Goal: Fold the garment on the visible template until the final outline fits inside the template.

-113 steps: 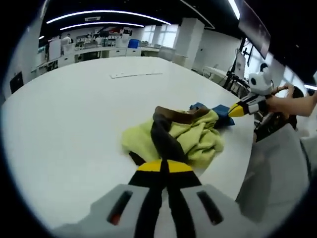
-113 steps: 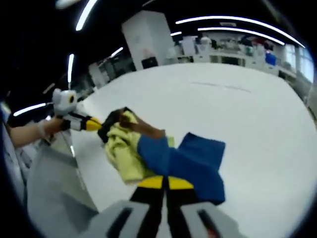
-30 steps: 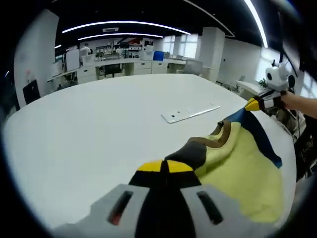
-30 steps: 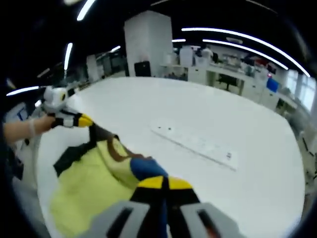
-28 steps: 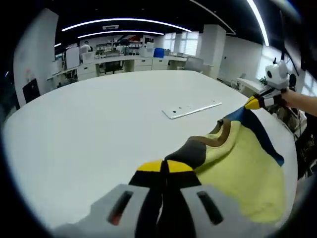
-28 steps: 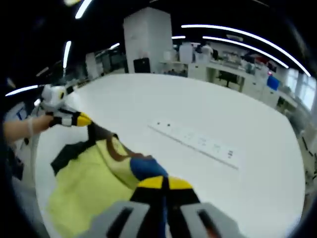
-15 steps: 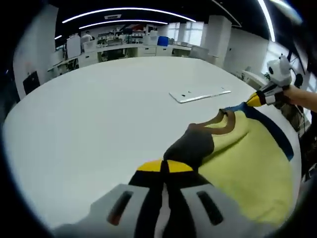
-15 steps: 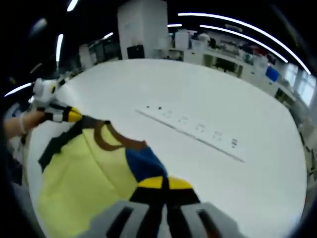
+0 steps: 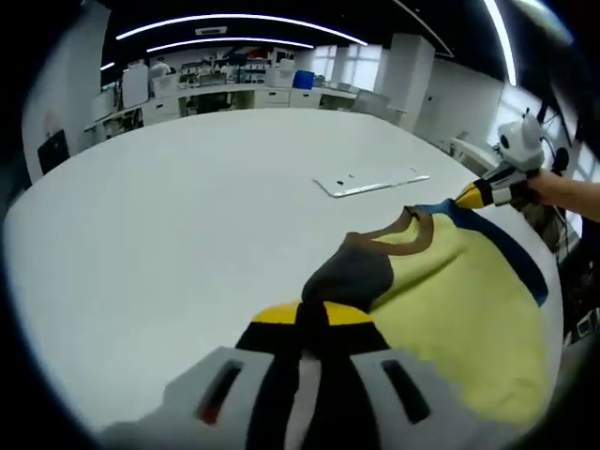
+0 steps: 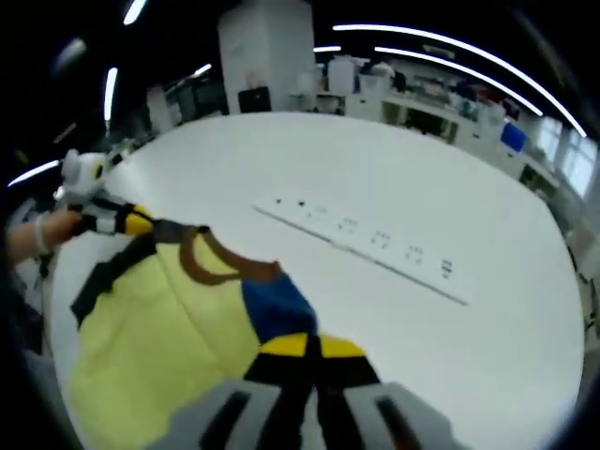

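Left gripper view: the garment (image 9: 450, 281) is held stretched by its two shoulders over the white bench (image 9: 169, 234).

The left gripper (image 9: 314, 314) has its jaws pinched shut on the dark grey shoulder, and the right gripper (image 9: 469, 195), coming in from the right, grips the blue shoulder, so the brown collar (image 9: 398, 244) runs taut between them and the yellow body spreads toward the bench's near edge. In the right gripper view the right gripper (image 10: 302, 345) is likewise closed on the blue patch (image 10: 272, 305), with the left gripper (image 10: 136, 222) at the far shoulder. Holding it at both shoulders looks meant to flatten the cloth before folding. A pale flat strip (image 10: 361, 246) with small marks lies beyond the collar; whether it marks the template I cannot tell.
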The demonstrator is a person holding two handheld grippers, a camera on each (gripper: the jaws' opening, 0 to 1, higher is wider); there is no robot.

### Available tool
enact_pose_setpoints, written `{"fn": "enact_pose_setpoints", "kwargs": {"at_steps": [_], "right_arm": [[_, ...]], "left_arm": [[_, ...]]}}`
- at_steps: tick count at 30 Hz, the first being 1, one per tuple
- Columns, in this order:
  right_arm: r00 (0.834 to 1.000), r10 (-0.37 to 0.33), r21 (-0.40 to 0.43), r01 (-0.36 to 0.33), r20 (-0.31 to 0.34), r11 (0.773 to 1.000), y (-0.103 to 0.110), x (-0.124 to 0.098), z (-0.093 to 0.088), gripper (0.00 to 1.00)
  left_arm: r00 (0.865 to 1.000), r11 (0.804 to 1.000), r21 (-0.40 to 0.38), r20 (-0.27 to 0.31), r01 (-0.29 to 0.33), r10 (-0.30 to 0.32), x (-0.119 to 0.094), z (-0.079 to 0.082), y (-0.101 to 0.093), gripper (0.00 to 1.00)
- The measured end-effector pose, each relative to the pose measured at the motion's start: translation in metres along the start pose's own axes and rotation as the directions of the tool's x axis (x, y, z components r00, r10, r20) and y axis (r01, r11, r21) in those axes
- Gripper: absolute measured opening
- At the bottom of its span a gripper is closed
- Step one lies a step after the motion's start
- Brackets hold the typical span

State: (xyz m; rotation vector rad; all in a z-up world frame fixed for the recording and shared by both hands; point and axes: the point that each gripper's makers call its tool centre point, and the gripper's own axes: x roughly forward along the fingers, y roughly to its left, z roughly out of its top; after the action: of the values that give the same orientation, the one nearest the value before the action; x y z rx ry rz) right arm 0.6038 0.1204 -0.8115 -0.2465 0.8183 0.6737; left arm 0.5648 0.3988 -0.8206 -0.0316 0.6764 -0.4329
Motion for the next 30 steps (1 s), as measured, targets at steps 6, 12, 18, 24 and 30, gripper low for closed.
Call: {"fn": "enact_pose_setpoints", "kwargs": {"at_steps": [6, 12, 18, 24, 30], "right_arm": [[0.998, 0.024, 0.016, -0.025, 0.062, 1.000, 0.009, -0.018, 0.004, 0.29], [0.993, 0.044, 0.010, -0.045, 0.106, 0.999, 0.020, -0.033, 0.003, 0.63], [0.991, 0.062, -0.009, -0.062, 0.122, 0.998, 0.037, -0.061, -0.017, 0.83], [0.988, 0.082, -0.033, -0.078, 0.131, 0.996, 0.053, -0.079, -0.031, 0.98], [0.989, 0.075, -0.039, -0.070, 0.129, 0.997, 0.061, -0.098, -0.044, 0.99]], "left_arm": [[0.998, 0.999, 0.009, 0.047, 0.034, -0.035, -0.014, 0.012, -0.016, 0.56], [0.991, 0.997, 0.010, 0.110, 0.075, -0.075, -0.030, 0.022, -0.034, 0.84], [0.984, 0.993, 0.017, 0.135, 0.113, -0.115, -0.056, 0.023, -0.051, 0.99], [0.980, 0.987, 0.056, 0.125, 0.148, -0.154, -0.081, 0.016, -0.067, 1.00], [0.976, 0.987, 0.055, 0.148, 0.154, -0.160, -0.112, 0.011, -0.081, 0.99]]}}
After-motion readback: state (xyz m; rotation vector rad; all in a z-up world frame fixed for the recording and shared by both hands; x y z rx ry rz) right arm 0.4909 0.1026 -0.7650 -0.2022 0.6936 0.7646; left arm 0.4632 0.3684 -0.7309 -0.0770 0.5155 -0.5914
